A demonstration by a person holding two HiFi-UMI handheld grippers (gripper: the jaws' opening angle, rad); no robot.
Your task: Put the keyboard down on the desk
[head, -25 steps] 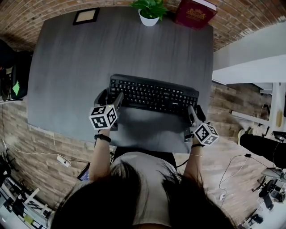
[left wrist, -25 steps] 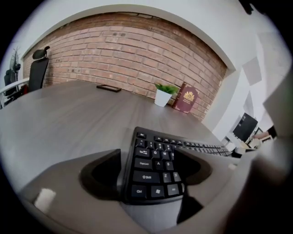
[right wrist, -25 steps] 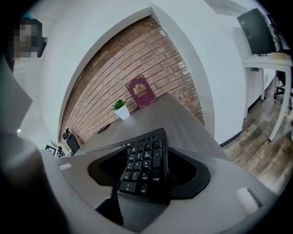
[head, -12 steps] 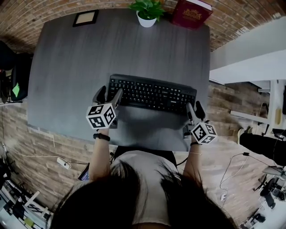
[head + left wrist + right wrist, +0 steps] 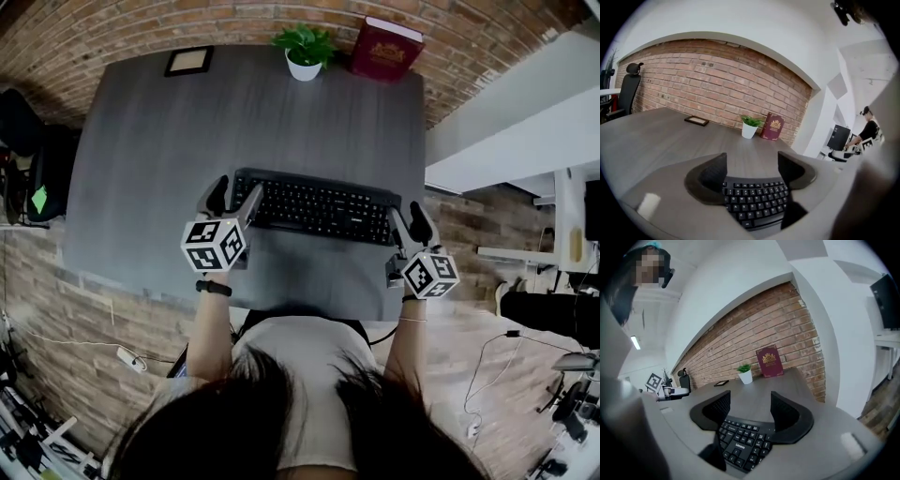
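Keyboard (image 5: 319, 204) rests on desk (image 5: 141, 169); left gripper (image 5: 234, 198), right gripper (image 5: 409, 224) gape.

Far edge of desk (image 5: 141, 169): framed picture (image 5: 188, 61), flat, near left corner; potted plant (image 5: 305, 52), white pot, centre; red book (image 5: 385, 49), standing, just right of plant.

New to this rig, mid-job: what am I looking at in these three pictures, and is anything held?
There is no robot arm: a person holds a two-jaw gripper in each hand. The head view looks down on the desk. The other two views ride on the left gripper and right gripper, looking along their jaws. On the desk are a keyboard, a potted plant, a red book and a picture frame. Each gripper's jaws stand wide apart at one end of the keyboard; neither looks clamped on it.
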